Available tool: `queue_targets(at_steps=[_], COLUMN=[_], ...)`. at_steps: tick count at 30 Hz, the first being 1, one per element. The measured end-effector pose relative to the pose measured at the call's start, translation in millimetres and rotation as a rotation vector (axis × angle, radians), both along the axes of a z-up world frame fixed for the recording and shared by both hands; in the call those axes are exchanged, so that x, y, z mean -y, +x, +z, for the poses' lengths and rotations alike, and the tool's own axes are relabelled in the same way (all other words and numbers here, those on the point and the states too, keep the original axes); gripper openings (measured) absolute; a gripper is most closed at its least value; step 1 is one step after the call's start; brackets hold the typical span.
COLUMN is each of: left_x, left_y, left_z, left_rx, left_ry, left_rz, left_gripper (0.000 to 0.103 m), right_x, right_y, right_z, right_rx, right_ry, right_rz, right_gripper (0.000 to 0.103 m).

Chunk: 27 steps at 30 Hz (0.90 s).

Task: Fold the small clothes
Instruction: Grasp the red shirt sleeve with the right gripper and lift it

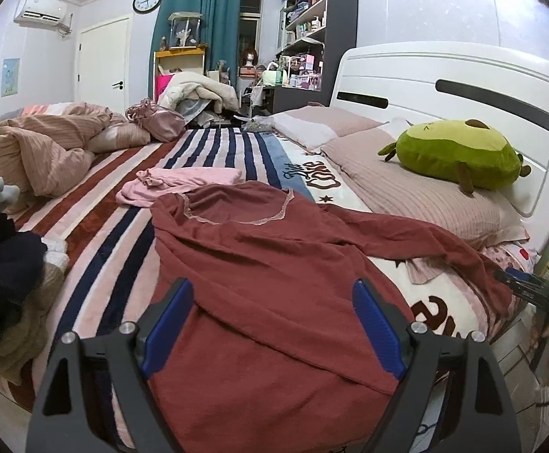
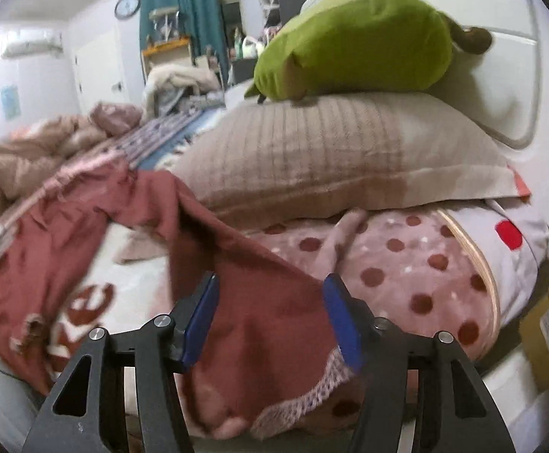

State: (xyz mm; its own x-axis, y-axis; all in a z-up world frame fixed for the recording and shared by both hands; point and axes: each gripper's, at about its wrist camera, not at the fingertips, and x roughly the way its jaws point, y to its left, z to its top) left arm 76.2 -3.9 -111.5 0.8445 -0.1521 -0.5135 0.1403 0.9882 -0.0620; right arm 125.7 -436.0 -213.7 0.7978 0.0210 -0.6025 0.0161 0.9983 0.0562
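Note:
A dark red long-sleeved top (image 1: 266, 283) with lace trim at the neck lies spread on the striped bed. My left gripper (image 1: 272, 324) is open, its blue pads either side of the top's lower body. The top's right sleeve (image 2: 259, 302) with its lace cuff reaches the bed's near edge. My right gripper (image 2: 270, 321) is open around that sleeve, with the cloth between the pads. It also shows at the right edge of the left wrist view (image 1: 538, 294). A folded pink garment (image 1: 183, 181) lies beyond the red top.
A green avocado plush (image 1: 459, 151) sits on a ribbed pillow (image 1: 417, 192) by the white headboard (image 1: 463, 71). A crumpled beige duvet (image 1: 44, 151) lies at the left. A pile of dark and pale clothes (image 1: 2, 264) sits at the bed's left edge. A polka-dot blanket (image 2: 406, 268) lies under the pillow.

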Motion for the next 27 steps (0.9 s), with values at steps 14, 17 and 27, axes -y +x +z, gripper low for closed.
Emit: queue_targets(at_steps=[14,17,27], left_x=[10.7,9.3,1.2], left_y=[3.1,2.8,-3.6], left_z=[3.4,6.4,10.9], left_rx=[0.025,0.035,0.056], left_ry=[-0.003,-0.013,-0.033], left_rz=[-0.003,0.0,0.006], left_gripper=[0.084,0.084,0.084], right_x=[2.4,3.9,4.6], right_y=[23.2,14.4,15.8], right_z=[1.0,18.5,42.5], right_rx=[-0.062,0.0,0.02], right_ry=[-0.084,-0.114,-0.069], right_rz=[0.043,-0.009,-0.013], right_gripper=[0.002,0.002,0.004])
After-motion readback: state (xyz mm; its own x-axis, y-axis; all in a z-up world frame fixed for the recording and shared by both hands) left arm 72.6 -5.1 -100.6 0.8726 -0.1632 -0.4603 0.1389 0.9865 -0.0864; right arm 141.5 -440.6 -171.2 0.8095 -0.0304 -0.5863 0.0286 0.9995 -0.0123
